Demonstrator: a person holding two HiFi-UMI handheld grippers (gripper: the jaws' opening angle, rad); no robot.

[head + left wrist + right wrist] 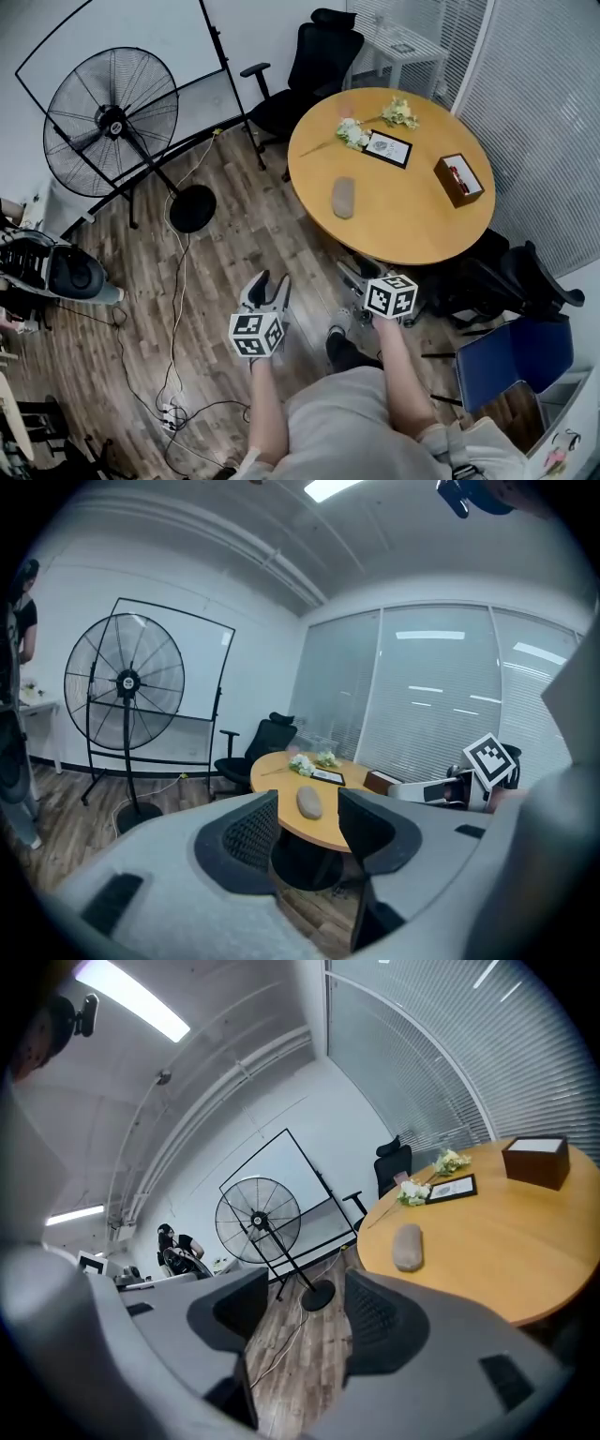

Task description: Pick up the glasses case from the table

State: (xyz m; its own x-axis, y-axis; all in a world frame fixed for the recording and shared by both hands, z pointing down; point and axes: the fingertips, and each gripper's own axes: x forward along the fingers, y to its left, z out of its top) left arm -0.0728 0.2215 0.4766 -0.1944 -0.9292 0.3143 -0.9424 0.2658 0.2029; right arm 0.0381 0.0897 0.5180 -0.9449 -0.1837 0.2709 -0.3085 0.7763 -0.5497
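Case (344, 197) lying on table (412, 234) near its left edge, with flowers (354, 134), frame (387, 148) and box (458, 178) sitting beyond. Short of it, over floor (234, 244), left gripper (270, 281) and right gripper (361, 277) hovering with jaws gaping apart.

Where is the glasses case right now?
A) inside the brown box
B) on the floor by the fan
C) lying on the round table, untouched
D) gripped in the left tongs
C: the grey glasses case lies on the round table, while the left tongs and right tongs are open, empty and short of the table edge.
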